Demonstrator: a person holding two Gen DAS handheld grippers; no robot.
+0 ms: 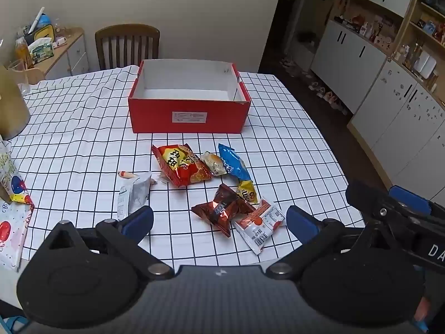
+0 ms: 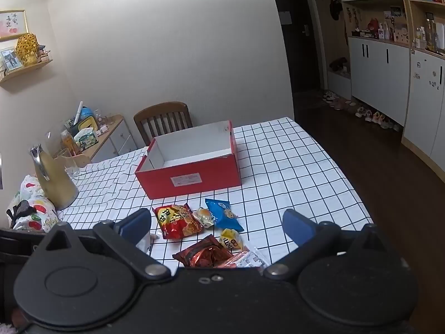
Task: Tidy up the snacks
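red cardboard, the box stands open on the checked cloth well ahead of both grippers, and its white inside shows nothing in it, so by the look of it no snack has gone in yet and the whole sorting is still to do. the snacks lie loose on the cloth between the box and the grippers: a red bag, a small bun pack touching it, a blue bag, a yellow pack, a brown foil pack and an orange-and-white sachet. off toward the left finger's side lie a silver packet and a tiny sausage-like stick.

left gripper hovers above the near snacks, jaws spread wide and holding nothing, the brown pack and sachet showing in the gap between its blue pads. right gripper sits just beside it on the right, higher and a little further back from the box, also wide and empty, aimed forward over the same pile; the brown pack lies nearest beneath it. i judge either one could drop onto the brown pack first, though which will go cannot be told.
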